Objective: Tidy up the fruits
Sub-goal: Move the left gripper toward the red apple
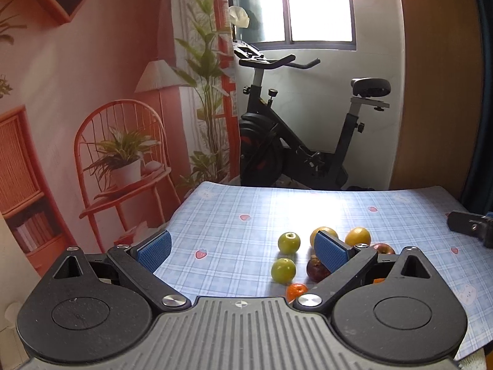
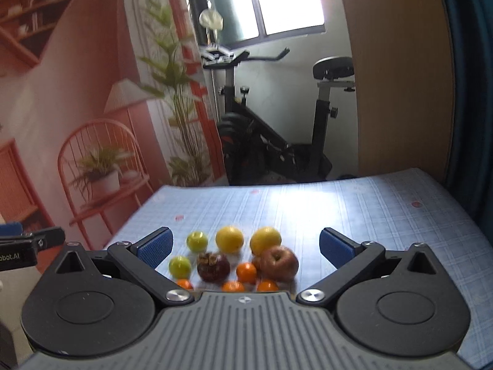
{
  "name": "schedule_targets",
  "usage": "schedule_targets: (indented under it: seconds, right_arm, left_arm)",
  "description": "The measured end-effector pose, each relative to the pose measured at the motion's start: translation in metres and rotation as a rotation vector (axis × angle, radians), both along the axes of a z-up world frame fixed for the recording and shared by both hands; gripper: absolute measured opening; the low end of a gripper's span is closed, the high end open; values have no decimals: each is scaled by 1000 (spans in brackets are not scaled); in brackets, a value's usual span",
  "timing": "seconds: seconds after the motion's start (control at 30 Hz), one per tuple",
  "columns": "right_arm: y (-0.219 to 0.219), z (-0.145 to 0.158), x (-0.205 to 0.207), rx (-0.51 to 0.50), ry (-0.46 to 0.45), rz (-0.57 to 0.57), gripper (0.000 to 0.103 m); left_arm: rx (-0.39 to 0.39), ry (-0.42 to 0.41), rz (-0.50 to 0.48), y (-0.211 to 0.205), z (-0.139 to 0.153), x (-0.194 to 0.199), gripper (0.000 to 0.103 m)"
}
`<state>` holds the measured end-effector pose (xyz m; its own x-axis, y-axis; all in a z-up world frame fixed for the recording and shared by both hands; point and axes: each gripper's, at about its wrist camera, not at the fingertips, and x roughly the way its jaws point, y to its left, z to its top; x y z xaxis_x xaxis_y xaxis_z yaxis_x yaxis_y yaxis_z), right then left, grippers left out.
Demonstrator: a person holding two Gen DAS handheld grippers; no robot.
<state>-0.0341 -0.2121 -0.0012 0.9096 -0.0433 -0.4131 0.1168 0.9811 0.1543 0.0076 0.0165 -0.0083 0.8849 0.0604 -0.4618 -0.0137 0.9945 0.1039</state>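
Both my claws are spread wide and hold nothing: the left claw (image 1: 243,251) hangs over the near left part of the table (image 1: 385,215), the right claw (image 2: 245,246) just behind the fruit. The fruit sits loose in 1 tight cluster on the checked cloth: 2 green fruits (image 2: 197,241), 2 yellow citrus (image 2: 229,239), a red apple (image 2: 279,262), a dark purple fruit (image 2: 213,266) and 4 small oranges (image 2: 246,272).

My worry is the crowding. The apple looks to be touching an orange and a yellow citrus, so closing on any piece could nudge its neighbours, and round fruit may roll toward the table edge.

The right wrist view, though blurred, shows the whole cluster. The left view hides much of it behind its own right finger (image 1: 331,251), showing only 1 small orange clearly.
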Motion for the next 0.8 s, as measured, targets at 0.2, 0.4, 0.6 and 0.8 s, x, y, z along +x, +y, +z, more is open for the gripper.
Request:
schedule_targets:
  seconds: [0.2,0.4,0.6,0.8]
  right_arm:
    - [-23,-25,23,-5,9,-61,103]
    - [-28,-49,44,-97,35,-45,103]
    - [-39,-65,69,-88,114,-1,103]
    - [-37,-88,84,-216,164,35,102]
  left_arm:
    - [-21,-52,-26,5,-13,17,98]
    - [-74,-61,-89,3,-29,39,97]
    - [-78,12,-117,-4,-45,68,88]
    - [-111,117,-183,-15,-63,93,83]
